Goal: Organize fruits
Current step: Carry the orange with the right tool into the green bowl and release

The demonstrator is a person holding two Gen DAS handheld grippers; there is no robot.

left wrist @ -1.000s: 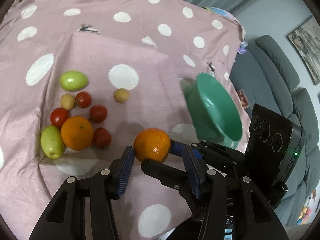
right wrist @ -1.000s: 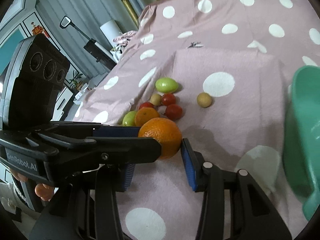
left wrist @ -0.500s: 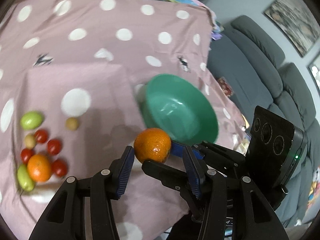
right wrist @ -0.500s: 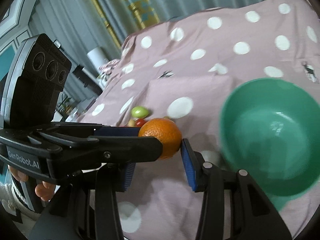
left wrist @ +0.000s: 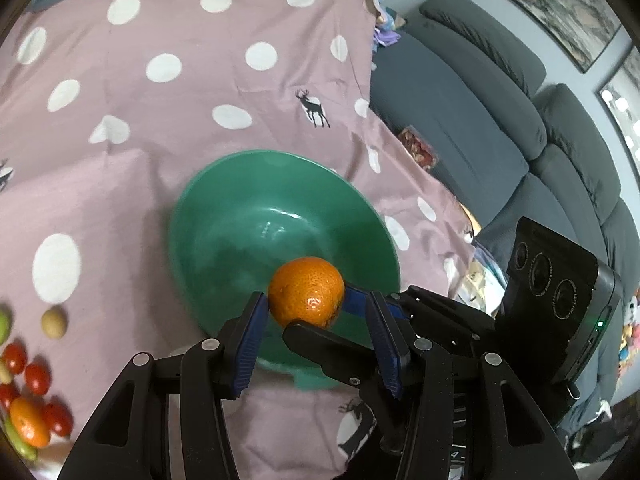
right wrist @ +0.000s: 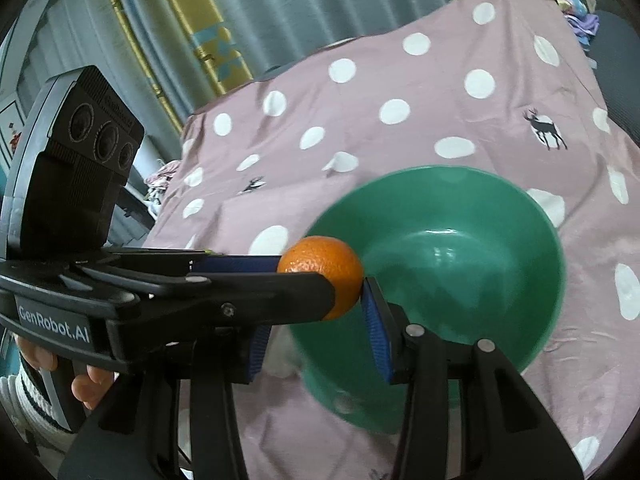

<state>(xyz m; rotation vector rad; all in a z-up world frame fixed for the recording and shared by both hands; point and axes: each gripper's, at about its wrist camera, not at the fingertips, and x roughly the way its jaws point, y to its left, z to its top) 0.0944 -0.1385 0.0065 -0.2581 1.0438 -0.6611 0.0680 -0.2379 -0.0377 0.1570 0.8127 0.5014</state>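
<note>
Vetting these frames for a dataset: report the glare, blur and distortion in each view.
Left wrist: a bright glint on the orange, soft reflections inside the bowl, the fruit pile at the left edge smeared and fisheye-stretched. Right wrist: the bowl's near rim is motion-blurred, pale highlights sit inside it, and the curtains bow.

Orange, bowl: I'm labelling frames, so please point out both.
orange (left wrist: 306,292), left wrist view, on its front skin.
bowl (right wrist: 460,256), right wrist view, on its inner bottom.
</note>
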